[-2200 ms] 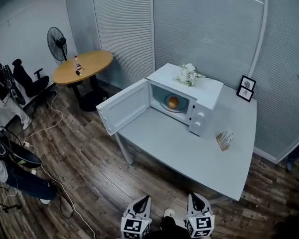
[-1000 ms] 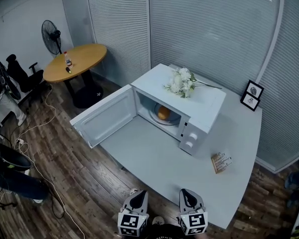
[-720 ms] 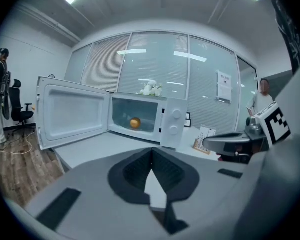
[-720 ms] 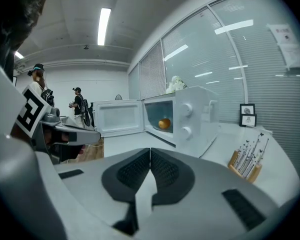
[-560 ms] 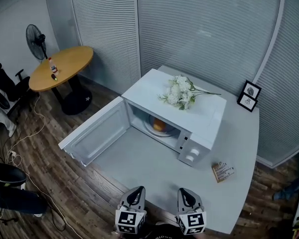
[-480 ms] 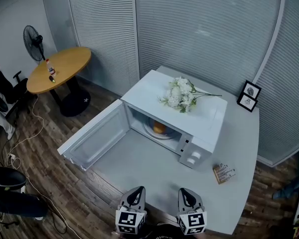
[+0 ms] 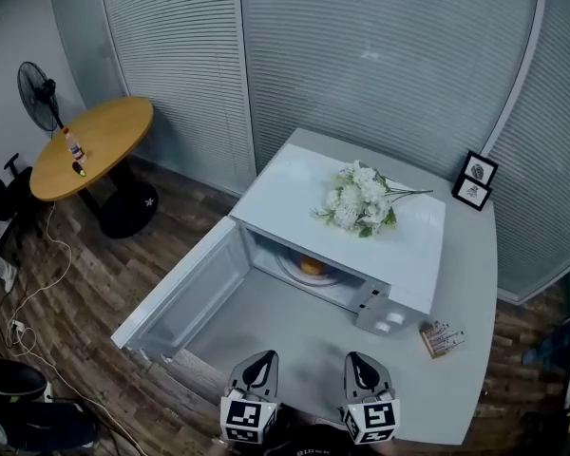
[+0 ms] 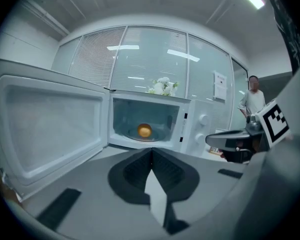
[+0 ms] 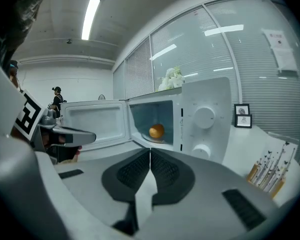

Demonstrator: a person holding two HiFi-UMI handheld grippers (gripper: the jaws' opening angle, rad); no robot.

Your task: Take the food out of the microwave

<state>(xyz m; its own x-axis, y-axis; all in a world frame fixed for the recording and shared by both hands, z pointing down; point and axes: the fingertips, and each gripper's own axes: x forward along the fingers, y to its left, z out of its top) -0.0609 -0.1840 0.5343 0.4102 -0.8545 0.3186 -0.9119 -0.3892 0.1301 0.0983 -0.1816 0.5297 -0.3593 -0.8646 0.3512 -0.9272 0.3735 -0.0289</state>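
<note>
We're on the approach: left tongs [image 8: 151,154] and right tongs [image 9: 150,154] are closed, empty, at the bench [image 7: 461,350] near edge. The food [image 7: 312,266] sits inside the open microwave [image 7: 294,193]. Next we'd open up and reach in.

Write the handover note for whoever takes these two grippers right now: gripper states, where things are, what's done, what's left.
Left gripper: shut, empty.
Right gripper: shut, empty.
Both are by the near edge of the table, pointing toward the microwave.
Food: a round orange item inside the microwave, untouched.
Done: the door is swung wide open.
Left: open a gripper, reach in, grip the food, bring it out.
</note>
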